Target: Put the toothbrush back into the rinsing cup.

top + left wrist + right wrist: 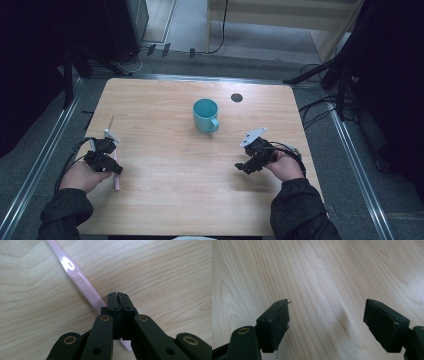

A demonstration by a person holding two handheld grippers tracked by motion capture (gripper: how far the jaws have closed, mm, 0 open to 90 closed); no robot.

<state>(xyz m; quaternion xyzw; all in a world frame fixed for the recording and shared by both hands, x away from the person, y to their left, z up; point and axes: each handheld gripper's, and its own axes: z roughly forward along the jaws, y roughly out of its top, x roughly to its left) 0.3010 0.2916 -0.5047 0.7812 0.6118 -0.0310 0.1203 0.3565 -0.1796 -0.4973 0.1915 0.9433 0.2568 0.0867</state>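
Left gripper (117,295) clamped pink toothbrush (82,283) at table's (165,200) 8 o'clock; right gripper (325,322) wide, empty. Off-centre pinch risked brush pivoting, slipping before teal mug (206,115) at 12.

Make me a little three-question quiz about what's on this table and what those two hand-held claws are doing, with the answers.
1. Where does the mug stand?
A. Toward the far middle of the table
B. At the near left corner
C. On the floor

2. What colour is the toothbrush?
A. Green
B. Pale pink
C. Black

3. How do the jaws of the right gripper stand?
A. Shut on the mug
B. Shut on the toothbrush
C. Wide apart with nothing between them

Answers: 1 A, the high view shows the teal mug beyond both hands, near the table's centre line. 2 B, the pink handle runs out from the left gripper, whose jaws are closed on it. 3 C, bare wood shows between the jaws in the right gripper view.
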